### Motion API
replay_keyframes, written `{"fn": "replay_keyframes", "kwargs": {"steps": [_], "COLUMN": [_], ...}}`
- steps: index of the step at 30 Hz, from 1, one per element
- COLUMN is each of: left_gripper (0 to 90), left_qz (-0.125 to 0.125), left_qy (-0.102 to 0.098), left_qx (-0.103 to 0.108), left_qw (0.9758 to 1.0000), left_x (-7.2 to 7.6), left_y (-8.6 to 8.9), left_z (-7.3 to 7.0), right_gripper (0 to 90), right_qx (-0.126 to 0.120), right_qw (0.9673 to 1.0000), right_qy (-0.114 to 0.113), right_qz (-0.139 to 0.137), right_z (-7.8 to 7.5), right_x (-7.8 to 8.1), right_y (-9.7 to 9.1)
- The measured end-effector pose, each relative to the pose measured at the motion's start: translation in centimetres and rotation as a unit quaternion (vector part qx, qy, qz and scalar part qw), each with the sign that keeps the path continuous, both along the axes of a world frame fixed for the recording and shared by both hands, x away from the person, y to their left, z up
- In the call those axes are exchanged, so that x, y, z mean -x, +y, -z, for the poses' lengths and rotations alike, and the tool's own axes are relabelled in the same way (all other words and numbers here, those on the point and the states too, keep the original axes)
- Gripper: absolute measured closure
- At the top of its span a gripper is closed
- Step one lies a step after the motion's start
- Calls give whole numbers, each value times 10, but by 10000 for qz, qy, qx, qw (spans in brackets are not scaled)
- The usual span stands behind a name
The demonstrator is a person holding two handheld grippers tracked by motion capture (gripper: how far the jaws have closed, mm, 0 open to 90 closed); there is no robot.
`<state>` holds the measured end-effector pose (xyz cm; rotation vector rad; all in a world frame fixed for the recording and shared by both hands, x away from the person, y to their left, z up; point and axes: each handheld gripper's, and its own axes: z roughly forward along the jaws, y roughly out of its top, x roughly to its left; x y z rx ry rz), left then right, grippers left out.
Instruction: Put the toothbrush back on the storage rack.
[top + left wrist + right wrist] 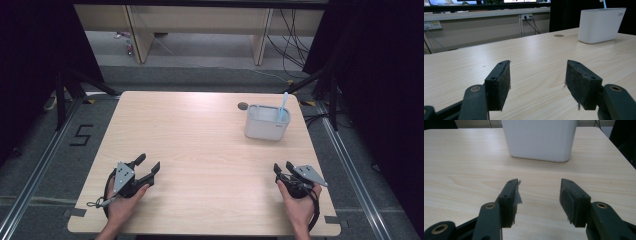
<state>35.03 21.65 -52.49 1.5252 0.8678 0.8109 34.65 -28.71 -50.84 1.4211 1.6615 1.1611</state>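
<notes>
Wooden table – both hands resting near the front edge, left gripper and right gripper spread wide, holding nothing. White bin with a blue brush stands far right, ahead of the right gripper, well apart. Small grey mark on the bin – unreadable; "5" taped on the floor.

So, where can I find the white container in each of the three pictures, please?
High view: the white container stands on the far right part of the table, with a light blue stick in it.
Left gripper view: it is at the top right, far beyond the jaws.
Right gripper view: it is at the top centre, straight ahead of the jaws, its top cut off.
Shared landmark: the small round hole in the table beside the container, seen in the high and left gripper views.
</notes>
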Motion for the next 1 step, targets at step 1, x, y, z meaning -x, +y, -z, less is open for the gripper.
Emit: {"fn": "replay_keyframes", "kwargs": {"steps": [1], "left_gripper": [363], "left_qz": [-10], "left_qy": [6], "left_qx": [9], "left_qw": [10000], "left_x": [0], "left_y": [0], "left_z": [0], "right_gripper": [501], "right_qx": [-104], "right_qw": [9999], "right_qy": [41], "right_qz": [-35], "right_z": [-2], "right_x": [0], "right_y": [2]}}
